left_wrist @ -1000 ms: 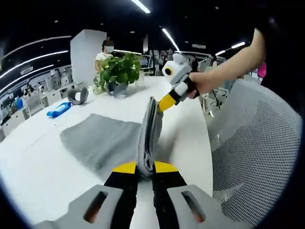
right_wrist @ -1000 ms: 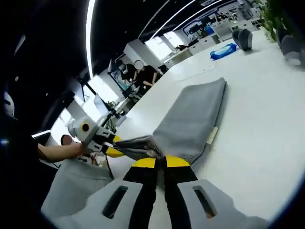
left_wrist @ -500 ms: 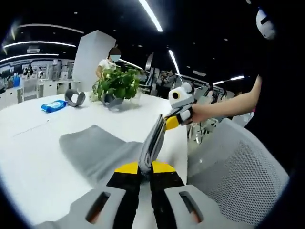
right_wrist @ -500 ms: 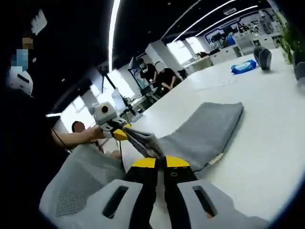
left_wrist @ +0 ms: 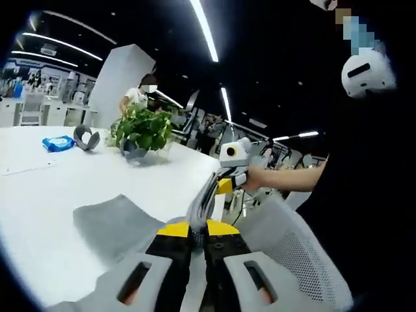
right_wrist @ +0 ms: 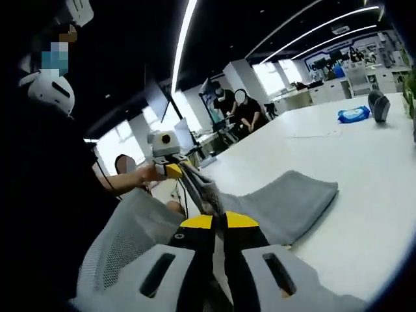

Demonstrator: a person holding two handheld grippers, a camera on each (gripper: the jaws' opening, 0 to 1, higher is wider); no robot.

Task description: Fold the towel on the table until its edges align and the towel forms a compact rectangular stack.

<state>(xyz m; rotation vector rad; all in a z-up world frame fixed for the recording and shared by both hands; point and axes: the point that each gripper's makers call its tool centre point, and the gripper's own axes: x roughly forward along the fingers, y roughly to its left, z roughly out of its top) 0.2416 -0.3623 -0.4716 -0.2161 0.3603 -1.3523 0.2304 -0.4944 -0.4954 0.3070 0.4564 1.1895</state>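
Note:
A grey towel lies partly on the white table, its near edge lifted and stretched between the two grippers. My left gripper is shut on one corner of that edge. In the left gripper view the right gripper pinches the far corner, held by a hand. In the right gripper view my right gripper is shut on the towel, and the left gripper grips the other end of the raised edge.
A potted plant, a grey curved object and a blue packet sit at the table's far side. A mesh chair back stands close beside the table edge. People sit at a distant desk.
Both grippers have risen and drawn back from the table, lifting the towel's near edge higher. Less of the towel lies flat on the table.

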